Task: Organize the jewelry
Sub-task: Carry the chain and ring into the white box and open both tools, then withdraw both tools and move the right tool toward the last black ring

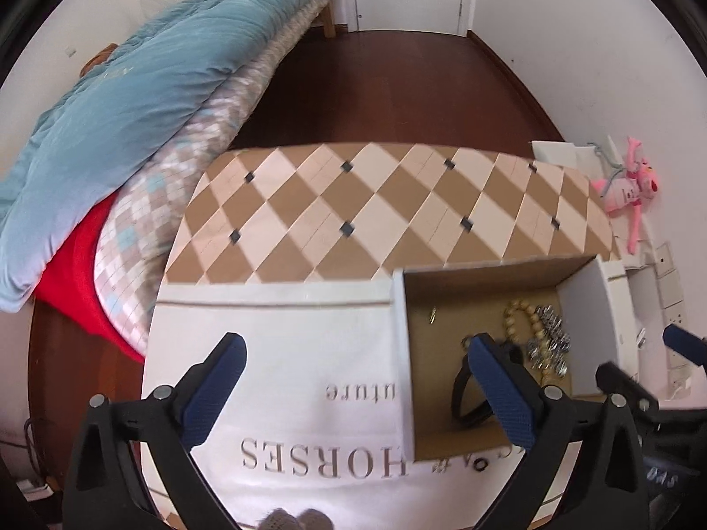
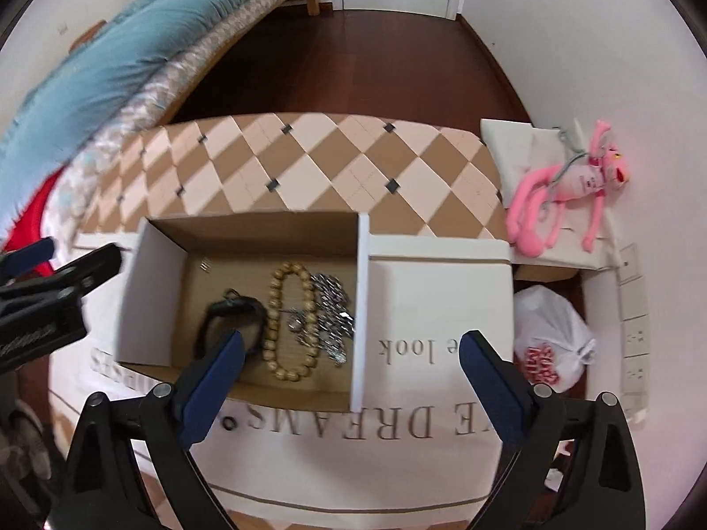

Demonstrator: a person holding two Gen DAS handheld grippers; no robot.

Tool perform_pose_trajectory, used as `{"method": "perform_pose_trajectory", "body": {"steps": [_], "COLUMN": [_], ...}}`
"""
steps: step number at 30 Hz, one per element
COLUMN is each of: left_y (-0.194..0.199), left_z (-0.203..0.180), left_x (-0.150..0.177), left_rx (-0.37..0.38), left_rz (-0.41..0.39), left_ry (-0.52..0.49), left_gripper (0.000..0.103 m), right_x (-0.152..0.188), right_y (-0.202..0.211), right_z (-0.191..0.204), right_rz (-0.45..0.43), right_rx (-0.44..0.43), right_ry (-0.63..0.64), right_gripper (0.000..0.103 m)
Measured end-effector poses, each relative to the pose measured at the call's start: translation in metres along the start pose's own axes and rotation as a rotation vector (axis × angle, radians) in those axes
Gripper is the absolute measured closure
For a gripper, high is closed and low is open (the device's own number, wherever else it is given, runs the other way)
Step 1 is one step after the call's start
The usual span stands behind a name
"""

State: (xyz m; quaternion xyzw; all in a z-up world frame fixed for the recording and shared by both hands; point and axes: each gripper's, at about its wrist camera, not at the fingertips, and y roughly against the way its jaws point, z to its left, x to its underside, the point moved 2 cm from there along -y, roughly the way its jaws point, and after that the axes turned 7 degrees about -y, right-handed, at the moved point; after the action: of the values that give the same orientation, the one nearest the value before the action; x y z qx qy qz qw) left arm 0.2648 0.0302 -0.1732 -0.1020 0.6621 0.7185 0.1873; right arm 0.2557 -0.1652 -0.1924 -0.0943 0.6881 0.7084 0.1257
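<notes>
Right wrist view: both tongs [image 2: 349,380] gape wide, empty, above the open cardboard box [image 2: 146,291] holding beaded wooden bracelet [image 2: 287,322], black bangle [image 2: 229,318], silver chain [image 2: 331,313]. Next, likely collecting the small dark ring [image 2: 228,425] lying outside.

An open cardboard box with white walls [image 2: 247,238] sits on a white printed cloth [image 2: 353,455], which lies over a table with a diamond-patterned top [image 2: 309,168]. Inside the box, a black band [image 2: 229,313] lies left, a string of round wooden beads [image 2: 289,322] in the middle, and a silver chain cluster [image 2: 331,309] right, against the wall. A small dark ring [image 2: 228,425] rests on the cloth before the box. A pink plush toy [image 2: 570,185] lies right of the table; a folded blue quilt [image 2: 88,66] lies on the left.
</notes>
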Motion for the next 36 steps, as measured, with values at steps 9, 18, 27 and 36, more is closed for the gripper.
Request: {"method": "perform_pose_trajectory", "body": {"steps": [9, 18, 27, 36], "left_y": [0.015, 0.066, 0.089, 0.001], "left_z": [-0.005, -0.005, -0.001, 0.01], "left_x": [0.024, 0.038, 0.069, 0.132], "left_rx": [-0.01, 0.017, -0.055, -0.069], "left_rz": [-0.015, -0.095, -0.144, 0.009], "left_ry": [0.018, 0.046, 0.049, 0.024], "left_gripper": [0.0, 0.0, 0.0, 0.0], "right_x": [0.014, 0.024, 0.055, 0.11], "right_y": [0.0, 0.053, 0.087, 0.014], "right_z": [-0.002, -0.005, -0.006, 0.021], "right_rz": [-0.025, -0.129, -0.174, -0.084], "right_rx": [0.033, 0.015, -0.032, -0.106], "right_ry": [-0.025, -0.055, -0.077, -0.039], "right_gripper": [0.001, 0.001, 0.0, 0.0]}}
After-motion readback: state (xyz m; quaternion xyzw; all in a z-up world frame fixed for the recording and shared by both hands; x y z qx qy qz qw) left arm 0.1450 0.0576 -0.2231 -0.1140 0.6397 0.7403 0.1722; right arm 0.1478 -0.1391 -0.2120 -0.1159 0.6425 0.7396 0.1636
